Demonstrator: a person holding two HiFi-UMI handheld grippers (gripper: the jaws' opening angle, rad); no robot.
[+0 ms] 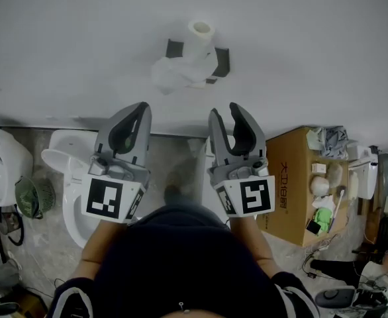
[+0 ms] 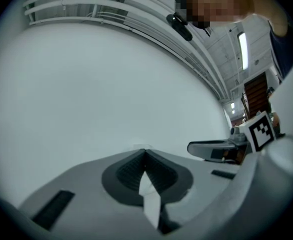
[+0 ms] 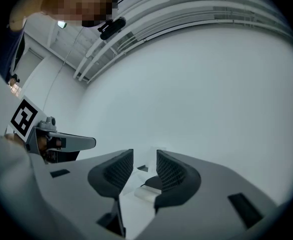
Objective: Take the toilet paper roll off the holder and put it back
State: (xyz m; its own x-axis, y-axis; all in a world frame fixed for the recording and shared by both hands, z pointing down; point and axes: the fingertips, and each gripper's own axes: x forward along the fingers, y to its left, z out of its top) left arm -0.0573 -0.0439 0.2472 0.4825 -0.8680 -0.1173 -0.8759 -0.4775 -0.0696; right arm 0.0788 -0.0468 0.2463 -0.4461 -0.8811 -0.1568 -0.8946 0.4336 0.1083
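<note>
Before a white wall (image 1: 81,45), left gripper (image 1: 142,107) with jaws pressed together, right gripper (image 1: 226,111) beside it, jaws narrowly parted and gripping nothing, toilet paper roll (image 1: 200,30) sat on its black holder (image 1: 222,62) on that wall, well apart from both.

— What stands on the floor (image 1: 174,154)?
— A white toilet (image 1: 65,171) at left, a green fan (image 1: 34,196) beside it, and a cardboard box (image 1: 293,177) at right.
— And the wall holder (image 1: 222,61)?
— It carries the toilet paper roll (image 1: 197,42), with paper hanging loose.
</note>
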